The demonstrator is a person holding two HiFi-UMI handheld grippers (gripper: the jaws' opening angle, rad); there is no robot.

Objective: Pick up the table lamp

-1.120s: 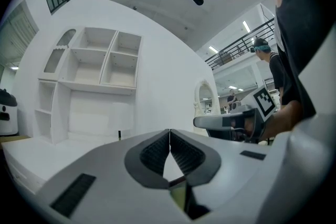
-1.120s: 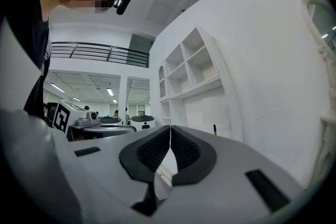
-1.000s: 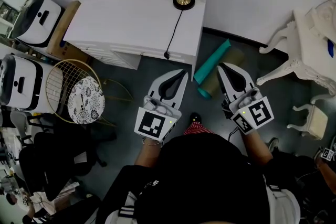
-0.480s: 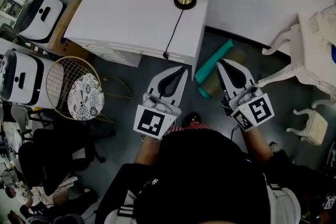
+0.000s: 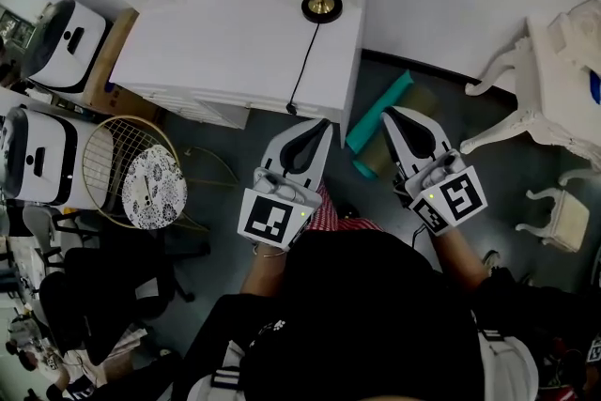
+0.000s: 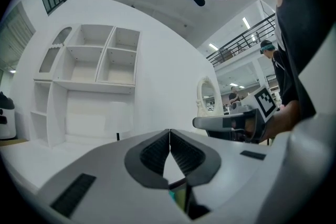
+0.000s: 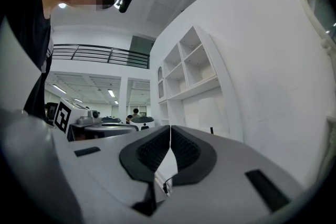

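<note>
The lamp (image 5: 321, 5) stood upright on its black round base at the back right of the white table (image 5: 225, 42), touched by neither gripper. Its black cord (image 5: 305, 61) ran across the top to the front edge. Both grippers were held side by side over the floor, just short of that edge and well apart from the lamp. The left gripper (image 5: 322, 125) had its fingers clenched on nothing, and so did the right gripper (image 5: 389, 114). A teal roll (image 5: 380, 108) lay on the floor between them.

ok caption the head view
Left claw and right claw shut, empty, short of the table lamp on a desk
</note>
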